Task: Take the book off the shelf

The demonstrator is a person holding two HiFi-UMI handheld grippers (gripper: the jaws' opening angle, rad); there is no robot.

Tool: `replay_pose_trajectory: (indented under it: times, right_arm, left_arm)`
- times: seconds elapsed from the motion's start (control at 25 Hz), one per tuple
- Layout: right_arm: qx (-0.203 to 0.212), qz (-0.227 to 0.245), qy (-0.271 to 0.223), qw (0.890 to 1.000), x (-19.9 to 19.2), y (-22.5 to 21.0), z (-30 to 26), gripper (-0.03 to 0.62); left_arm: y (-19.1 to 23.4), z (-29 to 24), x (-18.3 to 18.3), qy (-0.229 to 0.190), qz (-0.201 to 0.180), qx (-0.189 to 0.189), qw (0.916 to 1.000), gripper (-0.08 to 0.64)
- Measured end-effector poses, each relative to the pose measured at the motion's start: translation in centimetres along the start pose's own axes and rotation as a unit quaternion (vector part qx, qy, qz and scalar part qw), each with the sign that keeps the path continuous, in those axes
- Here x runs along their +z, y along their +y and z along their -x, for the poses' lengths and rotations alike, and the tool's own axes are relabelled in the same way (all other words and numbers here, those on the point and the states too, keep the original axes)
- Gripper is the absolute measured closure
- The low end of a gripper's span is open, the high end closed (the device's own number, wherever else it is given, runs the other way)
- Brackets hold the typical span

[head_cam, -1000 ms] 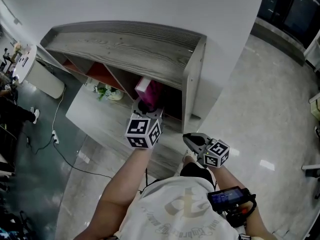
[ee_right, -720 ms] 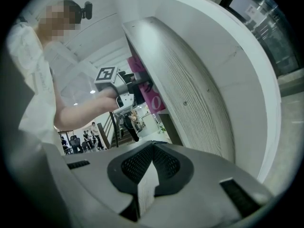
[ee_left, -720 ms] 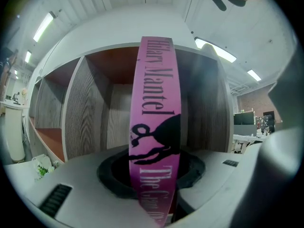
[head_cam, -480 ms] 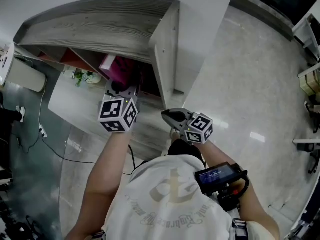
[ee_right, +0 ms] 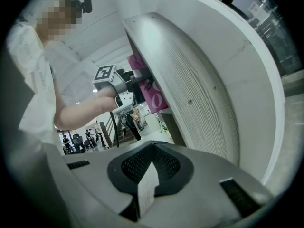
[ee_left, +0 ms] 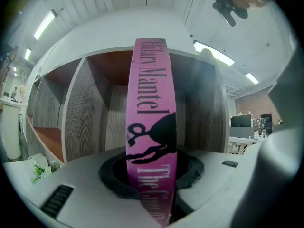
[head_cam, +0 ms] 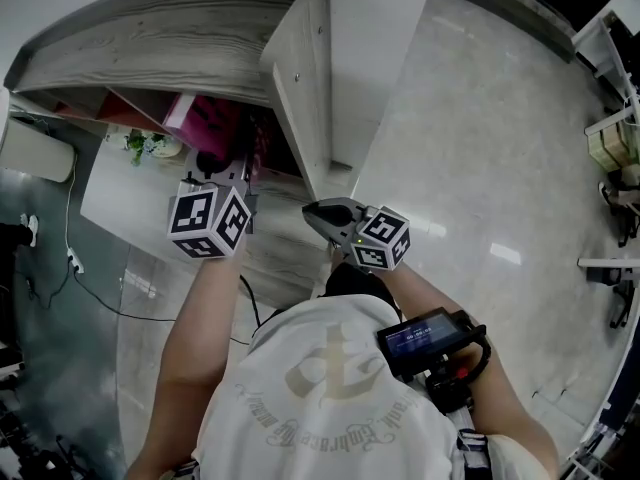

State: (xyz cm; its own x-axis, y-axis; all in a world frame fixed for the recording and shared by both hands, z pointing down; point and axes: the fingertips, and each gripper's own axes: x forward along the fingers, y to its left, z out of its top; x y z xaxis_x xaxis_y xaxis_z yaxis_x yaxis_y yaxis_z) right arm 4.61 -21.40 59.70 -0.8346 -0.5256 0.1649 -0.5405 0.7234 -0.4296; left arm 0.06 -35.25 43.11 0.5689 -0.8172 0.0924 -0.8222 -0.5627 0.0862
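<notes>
Pale glossy floor tiles fill the right half of the head view. A grey wood-grain shelf curves across the upper left, and its side panel runs down to frame centre. Below it lies a low white platform.

The pink book stands upright in the end compartment beside that panel, at upper left of the head view. The shelf's top board overhangs it there, so only a pink patch shows. The left gripper view shows the rest: the spine runs down the frame centre, reads "Hilary Mantel", and bears a black figure.

The left gripper reaches into the compartment. Its marker cube covers its jaws from above, but its own view shows them pinching the spine's lower part. The right gripper view shows this grip side-on at upper centre.

The right gripper hangs near the panel's lower end, jaws pressed together on nothing.

A small plant sits on the platform, left of the book. A thin cable trails over the floor at lower left.
</notes>
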Motion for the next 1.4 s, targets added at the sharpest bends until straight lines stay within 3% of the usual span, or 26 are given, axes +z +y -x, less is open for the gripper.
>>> replay_pose_trajectory:
  times: [1.4]
  right_arm:
    - [0.017,0.013,0.012,1.000,-0.1,1.8,-0.9,0.588]
  left_arm:
    - [0.6,4.1,0.5,-0.028,0.031,-0.015,0.9990,0.403]
